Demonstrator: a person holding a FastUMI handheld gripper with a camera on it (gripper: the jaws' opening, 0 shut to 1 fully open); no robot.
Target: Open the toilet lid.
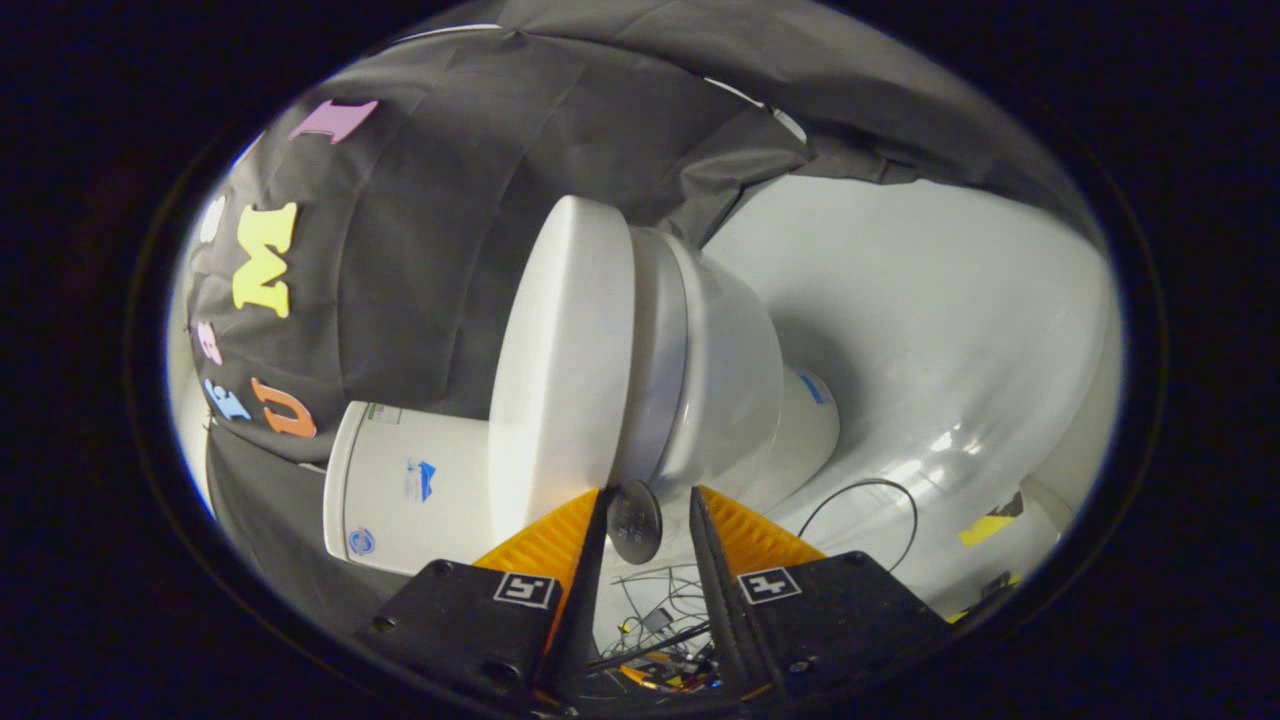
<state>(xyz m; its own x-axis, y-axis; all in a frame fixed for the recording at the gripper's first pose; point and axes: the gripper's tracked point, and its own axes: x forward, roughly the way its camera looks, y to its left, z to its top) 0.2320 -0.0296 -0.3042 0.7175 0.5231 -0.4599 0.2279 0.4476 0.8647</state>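
The tool (648, 500) is sitting open, fingers gripping nothing; the toilet lid (560, 370) is lying closed just ahead, its rim edge nearing the fingertips; bare white floor (950, 330) is spreading beyond the bowl (725, 370).

No wording can be read anywhere in the gripper view. The toilet tank (405, 490), in the lower left of the frame, carries a small blue logo sticker (420, 478) on its side, a round blue-ringed badge (361, 541) near its lower corner and a pale label (383, 412) at its upper edge; all three are too small and blurred to make out. A small blue mark (812, 388) sits on the toilet base (805, 425), also illegible. Each finger of the hand-held gripper (648, 505) bears a square black-and-white coded marker (526, 589), a pattern and not text.
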